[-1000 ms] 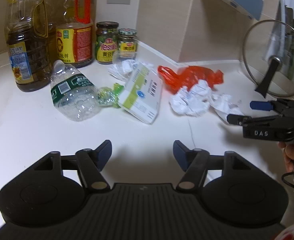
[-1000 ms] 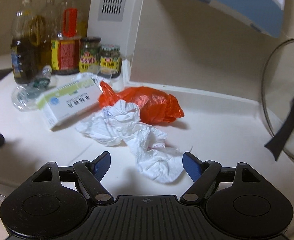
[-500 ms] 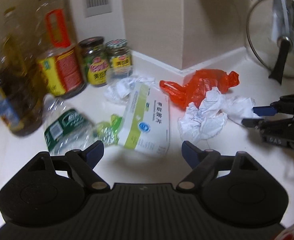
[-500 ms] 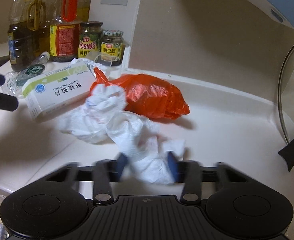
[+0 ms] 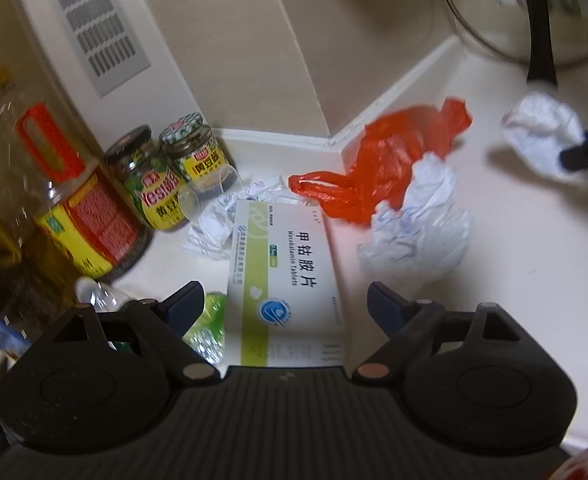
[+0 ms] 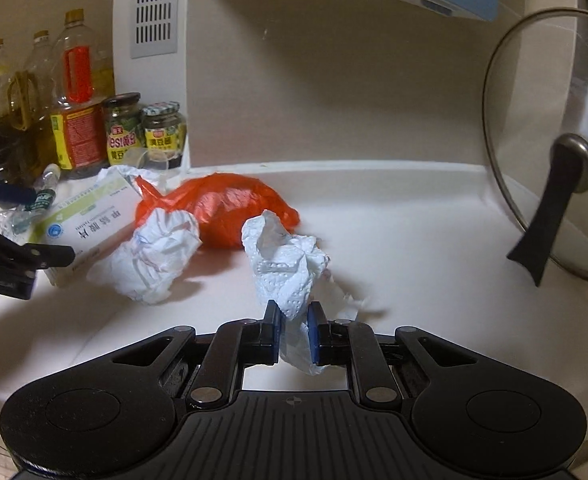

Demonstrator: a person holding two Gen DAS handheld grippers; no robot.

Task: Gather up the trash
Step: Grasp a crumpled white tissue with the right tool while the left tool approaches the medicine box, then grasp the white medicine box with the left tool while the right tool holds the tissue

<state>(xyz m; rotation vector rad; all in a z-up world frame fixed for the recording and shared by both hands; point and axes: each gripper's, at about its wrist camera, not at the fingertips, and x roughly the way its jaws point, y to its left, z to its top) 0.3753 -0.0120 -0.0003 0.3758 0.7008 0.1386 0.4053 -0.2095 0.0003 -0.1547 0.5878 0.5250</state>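
My right gripper is shut on a crumpled white paper towel and holds it just above the white counter; the towel also shows in the left wrist view. My left gripper is open, its fingers on either side of a white and green medicine box, not touching it. An orange plastic bag, a second crumpled paper wad, a smaller wad and a crushed clear bottle with a green label lie around the box.
Oil bottles and two sauce jars stand at the back left by a white vent panel. A glass pot lid leans at the right. The counter meets the wall behind the trash.
My right gripper closed on the paper towel and lifted it off the pile. My left gripper moved forward and over the medicine box, staying open.
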